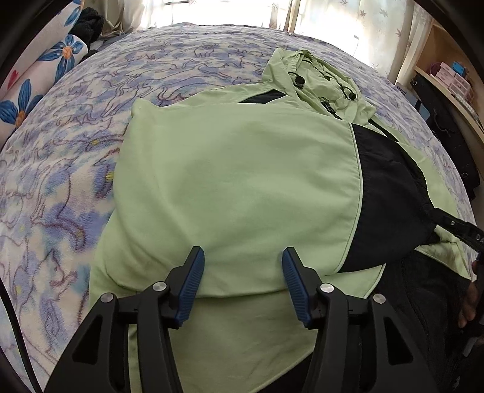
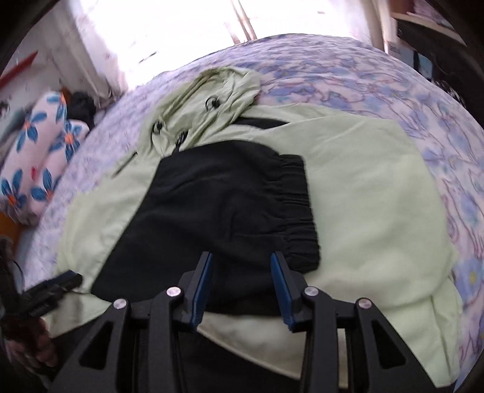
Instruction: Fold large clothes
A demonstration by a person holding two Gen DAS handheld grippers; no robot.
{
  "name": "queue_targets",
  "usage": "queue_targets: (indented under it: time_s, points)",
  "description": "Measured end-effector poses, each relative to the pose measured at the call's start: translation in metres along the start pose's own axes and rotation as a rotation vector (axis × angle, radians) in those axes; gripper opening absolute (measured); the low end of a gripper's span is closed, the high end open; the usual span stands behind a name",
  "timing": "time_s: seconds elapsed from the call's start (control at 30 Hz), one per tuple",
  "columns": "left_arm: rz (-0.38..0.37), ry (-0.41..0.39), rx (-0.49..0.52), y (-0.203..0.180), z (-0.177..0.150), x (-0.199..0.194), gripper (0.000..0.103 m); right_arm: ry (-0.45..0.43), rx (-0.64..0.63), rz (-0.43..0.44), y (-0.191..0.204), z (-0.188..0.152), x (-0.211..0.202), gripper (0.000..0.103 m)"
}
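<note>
A large light-green hooded jacket [image 1: 236, 181] with black panels lies flat on the bed, hood [image 1: 314, 78] at the far end. Its black sleeve [image 2: 230, 211] with an elastic cuff is folded over the body. My left gripper [image 1: 242, 257] is open and empty, hovering above the green part near the hem. My right gripper [image 2: 241, 263] is open and empty, just above the near end of the black sleeve. The left gripper's tip shows at the left of the right wrist view [image 2: 57, 287], and the right gripper shows at the right edge of the left wrist view [image 1: 462, 229].
The bed is covered by a blue and purple patterned blanket [image 1: 75, 169]. Flower-print pillows [image 2: 39, 157] and a dark garment [image 1: 87, 24] lie at the far left. Shelves with boxes [image 1: 447, 78] stand to the right. A bright curtained window is behind the bed.
</note>
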State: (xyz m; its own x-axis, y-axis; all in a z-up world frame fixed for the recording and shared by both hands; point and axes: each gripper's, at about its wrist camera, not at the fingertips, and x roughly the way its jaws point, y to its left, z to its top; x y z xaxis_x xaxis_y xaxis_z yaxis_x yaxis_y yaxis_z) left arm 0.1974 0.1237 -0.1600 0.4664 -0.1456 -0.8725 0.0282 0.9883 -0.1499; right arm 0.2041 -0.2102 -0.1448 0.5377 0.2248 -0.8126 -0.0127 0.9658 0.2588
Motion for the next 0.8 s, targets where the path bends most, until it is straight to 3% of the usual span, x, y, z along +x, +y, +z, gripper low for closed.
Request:
queue_targets:
  time_s: [0.1,0.43,0.8]
  points:
    - [0.009,0.0,0.0,-0.004,-0.005,-0.011,0.054,-0.024,-0.018,-0.05,0.006,-0.007,-0.016,0.041]
    - [0.036,-0.063,0.014,-0.011,-0.031,-0.067,0.057,-0.062,-0.01,0.016,0.013,-0.034,-0.076,0.041]
    - [0.078,-0.092,-0.014,-0.004,-0.07,-0.126,0.058,-0.113,-0.031,0.002,0.005,-0.066,-0.135,0.041]
